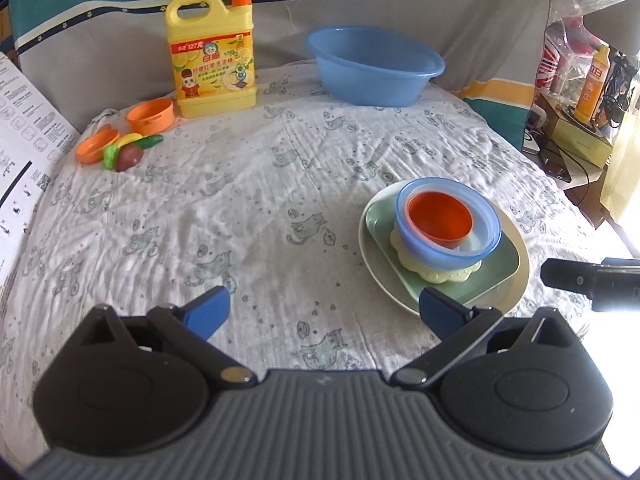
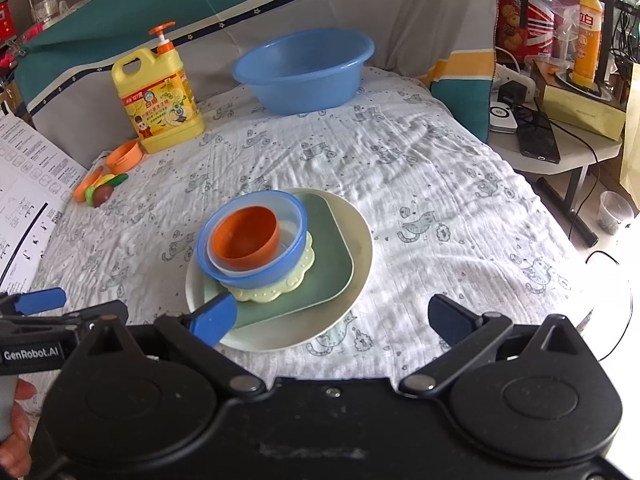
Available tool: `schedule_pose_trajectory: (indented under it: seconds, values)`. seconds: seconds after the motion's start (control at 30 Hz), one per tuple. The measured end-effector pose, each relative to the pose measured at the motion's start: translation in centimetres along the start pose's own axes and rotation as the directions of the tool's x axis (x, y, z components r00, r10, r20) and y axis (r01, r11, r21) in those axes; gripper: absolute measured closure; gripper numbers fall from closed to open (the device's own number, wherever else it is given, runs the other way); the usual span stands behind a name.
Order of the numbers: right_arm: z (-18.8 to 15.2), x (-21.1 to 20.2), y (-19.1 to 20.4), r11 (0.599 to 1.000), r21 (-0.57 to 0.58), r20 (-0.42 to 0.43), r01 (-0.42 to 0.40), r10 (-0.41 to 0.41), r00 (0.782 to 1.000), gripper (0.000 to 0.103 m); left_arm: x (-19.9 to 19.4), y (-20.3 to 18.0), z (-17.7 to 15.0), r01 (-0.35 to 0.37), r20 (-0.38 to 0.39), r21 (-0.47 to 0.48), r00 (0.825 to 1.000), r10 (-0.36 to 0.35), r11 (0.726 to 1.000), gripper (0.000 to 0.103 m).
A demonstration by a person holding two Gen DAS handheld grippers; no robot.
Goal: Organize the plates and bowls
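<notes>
A stack stands on the cloth-covered table: a white round plate (image 2: pixel 352 256) at the bottom, a green square plate (image 2: pixel 332 280), a pale yellow scalloped dish (image 2: pixel 280 290), a blue bowl (image 2: pixel 256 276) and an orange cup (image 2: pixel 246 238) inside it. The stack also shows in the left wrist view, with the orange cup (image 1: pixel 438 220) on top. My left gripper (image 1: pixel 324 312) is open and empty, just left of the stack. My right gripper (image 2: pixel 332 316) is open and empty, with its left finger over the plate's near rim.
A large blue basin (image 1: pixel 374 66) stands at the back. A yellow detergent jug (image 1: pixel 212 60) stands back left, with orange toy cups (image 1: pixel 150 116) and toy vegetables (image 1: pixel 128 152) beside it. A side table with clutter (image 2: pixel 560 120) is at the right.
</notes>
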State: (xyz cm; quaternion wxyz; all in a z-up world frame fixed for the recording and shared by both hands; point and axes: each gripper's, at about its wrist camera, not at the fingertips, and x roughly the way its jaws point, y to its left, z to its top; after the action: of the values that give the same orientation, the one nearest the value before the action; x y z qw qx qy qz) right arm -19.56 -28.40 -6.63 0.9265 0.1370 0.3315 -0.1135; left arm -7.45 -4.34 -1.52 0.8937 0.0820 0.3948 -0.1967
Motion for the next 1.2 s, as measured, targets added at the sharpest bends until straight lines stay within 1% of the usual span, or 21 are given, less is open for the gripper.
schedule_pose_trajectory:
  seconds: [0.07,0.23,0.37,0.67,1.2]
  values:
    - [-0.2,0.1,-0.2,1.0,0.005,0.0,0.0,0.0,1.0,0.0,0.3,-0.1,-0.2,-0.006,-0.009,-0.002,1.0,0.006,1.0,0.0]
    - [-0.8,0.7,-0.9,0.999,0.034,-0.015,-0.003,0.003,1.0,0.0,1.0,-1.0,-0.6,-0.01,-0.04,0.03,0.999,0.012,0.999,0.0]
    - [-1.2,0.8,-1.4,0.999,0.05,-0.001,-0.002,0.002,1.0,0.0,1.6,-1.4,-0.8,-0.015,-0.061,0.046,0.998,0.018,0.999,0.0]
    - [-1.4,1.2,-2.1,0.997,0.082,0.014,0.001,-0.003,1.0,0.0,2.8,-1.3,-1.2,-0.014,-0.099,0.043,0.995,0.018,0.999,0.0]
    - [-1.5,2.0,-1.7,0.997,0.073,-0.011,0.013,-0.012,1.0,0.0,3.7,-1.1,-1.6,-0.007,-0.117,0.036,0.993,0.012,0.999,0.0]
